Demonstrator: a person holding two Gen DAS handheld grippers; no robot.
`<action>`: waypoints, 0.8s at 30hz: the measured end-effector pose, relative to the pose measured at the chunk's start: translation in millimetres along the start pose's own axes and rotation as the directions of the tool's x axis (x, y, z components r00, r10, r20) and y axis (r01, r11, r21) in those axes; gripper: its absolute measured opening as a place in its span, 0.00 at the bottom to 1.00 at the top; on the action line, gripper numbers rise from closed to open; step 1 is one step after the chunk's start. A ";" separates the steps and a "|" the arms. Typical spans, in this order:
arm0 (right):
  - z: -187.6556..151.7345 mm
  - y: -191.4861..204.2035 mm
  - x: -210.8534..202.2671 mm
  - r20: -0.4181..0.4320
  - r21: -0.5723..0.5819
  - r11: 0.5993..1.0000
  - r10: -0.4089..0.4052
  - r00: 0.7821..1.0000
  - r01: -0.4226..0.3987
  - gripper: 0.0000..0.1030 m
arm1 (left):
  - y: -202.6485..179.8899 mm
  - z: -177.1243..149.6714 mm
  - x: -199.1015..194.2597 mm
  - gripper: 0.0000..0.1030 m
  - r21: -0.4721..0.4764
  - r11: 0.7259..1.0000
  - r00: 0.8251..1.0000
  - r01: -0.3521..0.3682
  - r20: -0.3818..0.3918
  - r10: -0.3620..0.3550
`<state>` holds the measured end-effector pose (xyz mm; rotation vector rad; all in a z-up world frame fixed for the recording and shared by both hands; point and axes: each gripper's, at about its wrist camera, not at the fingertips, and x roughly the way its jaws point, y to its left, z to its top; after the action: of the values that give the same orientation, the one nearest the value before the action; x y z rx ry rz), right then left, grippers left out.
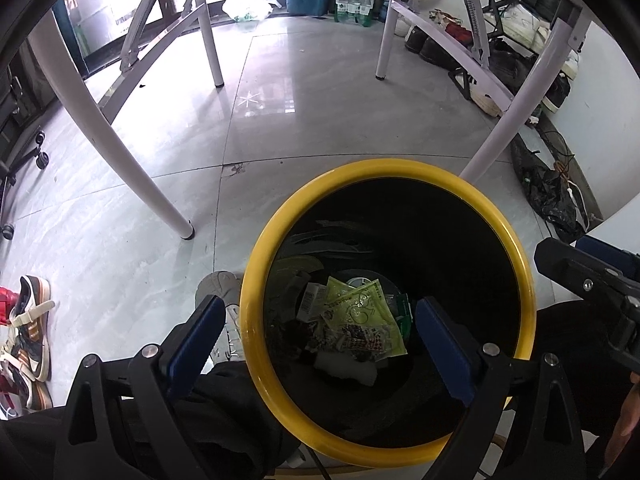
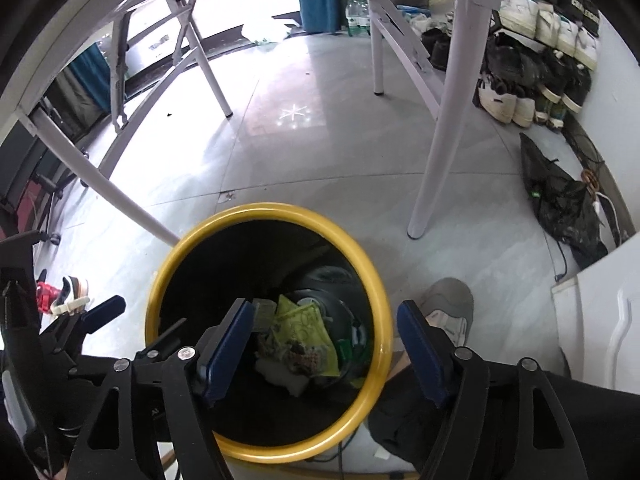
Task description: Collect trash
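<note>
Both tongs, left tongs [image 1: 318, 324] and right tongs [image 2: 326, 330], gape wide, holding nothing, above one yellow-rimmed bin [image 1: 256, 280]; one green wrapper [image 1: 368, 320] inside.

Open bin mouth [image 1: 280, 216] below (wrappers [image 1: 360, 316] deep inside), table legs [image 1: 120, 136] beyond.

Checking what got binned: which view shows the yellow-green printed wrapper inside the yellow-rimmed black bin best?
The left wrist view: the yellow-green printed wrapper lies unobstructed, print visible. In the right wrist view the wrapper looks smaller and blurrier.
</note>
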<state>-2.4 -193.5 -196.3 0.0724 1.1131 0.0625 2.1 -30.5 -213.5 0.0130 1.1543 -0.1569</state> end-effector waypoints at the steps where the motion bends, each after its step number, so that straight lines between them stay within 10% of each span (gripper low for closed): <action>1: 0.1 0.2 -0.5 0.002 -0.003 1.000 0.000 1.000 0.000 0.74 | 0.5 -0.2 0.0 0.91 -0.002 1.000 1.000 -0.001 0.000 0.001; 24: -0.6 -16.5 6.9 -0.029 0.040 0.989 -0.141 0.990 0.142 0.94 | -7.2 2.5 -12.2 0.91 0.004 0.980 0.973 -0.199 0.121 0.197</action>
<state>0.4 -209.3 -204.2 0.0303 1.1426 -0.0875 -1.4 -36.4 -200.9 0.1311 1.0252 0.0108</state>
